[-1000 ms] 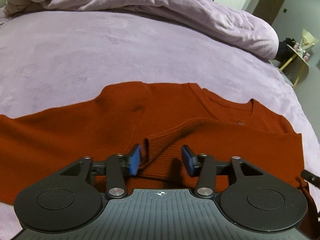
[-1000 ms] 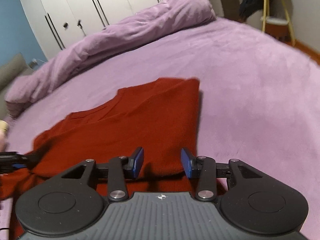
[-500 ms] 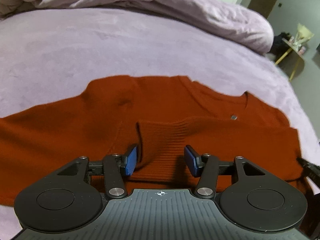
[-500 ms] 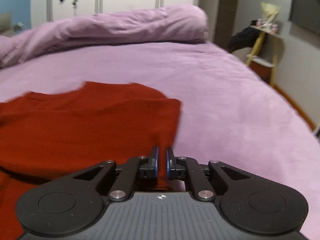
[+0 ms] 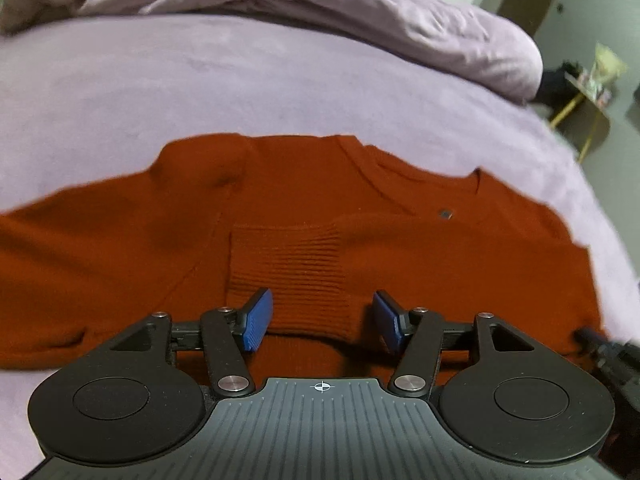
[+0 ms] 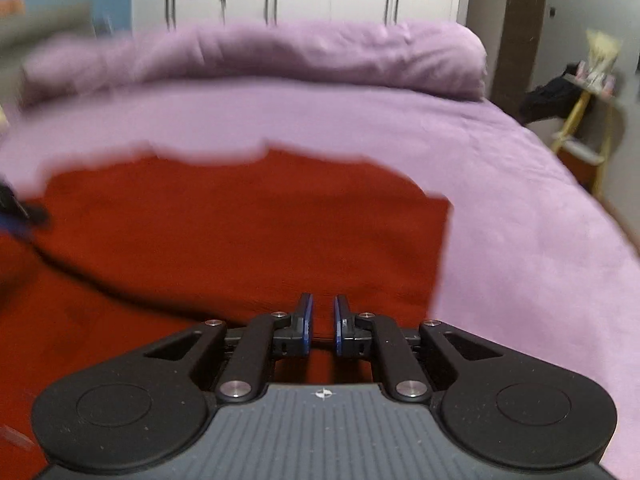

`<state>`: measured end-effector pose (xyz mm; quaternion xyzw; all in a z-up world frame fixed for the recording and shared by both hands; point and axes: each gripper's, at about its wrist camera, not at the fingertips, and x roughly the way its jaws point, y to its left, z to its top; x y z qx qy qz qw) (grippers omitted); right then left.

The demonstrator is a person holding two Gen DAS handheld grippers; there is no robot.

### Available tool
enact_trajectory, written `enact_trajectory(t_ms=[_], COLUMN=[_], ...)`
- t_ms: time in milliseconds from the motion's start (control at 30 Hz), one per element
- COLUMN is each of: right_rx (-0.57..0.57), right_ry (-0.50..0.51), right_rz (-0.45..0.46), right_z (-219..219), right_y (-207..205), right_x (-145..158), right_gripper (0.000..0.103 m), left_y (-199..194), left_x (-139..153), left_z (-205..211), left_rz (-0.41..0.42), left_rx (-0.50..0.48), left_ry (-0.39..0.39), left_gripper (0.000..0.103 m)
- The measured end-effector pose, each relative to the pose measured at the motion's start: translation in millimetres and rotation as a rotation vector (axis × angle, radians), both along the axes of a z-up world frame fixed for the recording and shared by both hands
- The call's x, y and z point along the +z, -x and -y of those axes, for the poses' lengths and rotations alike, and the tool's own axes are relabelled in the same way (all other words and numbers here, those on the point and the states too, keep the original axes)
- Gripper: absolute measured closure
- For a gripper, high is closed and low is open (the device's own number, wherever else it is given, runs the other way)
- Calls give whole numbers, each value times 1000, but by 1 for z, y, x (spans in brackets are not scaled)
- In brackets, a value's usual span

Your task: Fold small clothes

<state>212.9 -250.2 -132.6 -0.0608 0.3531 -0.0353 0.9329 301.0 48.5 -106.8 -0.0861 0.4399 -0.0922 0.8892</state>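
Red sweater [image 5: 304,216] lying flat on purple bed [image 5: 200,88], long axis running 9 to 3 o'clock, neckline toward 12. Right sleeve folded across body, ribbed cuff [image 5: 288,276] sitting at 12 o'clock between left gripper [image 5: 322,322] jaws, spread wide, holding nothing. Right gripper [image 6: 321,330] jaws nearly closed at right bottom edge; grip on fabric likely, cannot tell. Left gripper nearer unfolded sleeve [image 5: 60,248] at 9 o'clock.
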Motion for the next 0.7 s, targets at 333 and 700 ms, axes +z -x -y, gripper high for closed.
enact_trajectory(t_ms=[333, 700], right_rx=[-5, -6], right_ry=[135, 255], right_rz=[36, 28], right_z=[5, -3], right_y=[12, 12], right_x=[-12, -14], right_gripper=[103, 103], left_y=[1, 1], left_x=[-4, -4], left_z=[20, 22], left_rz=[23, 20], left_rx=[-21, -24], left_ry=[-132, -161], left_gripper=[36, 30])
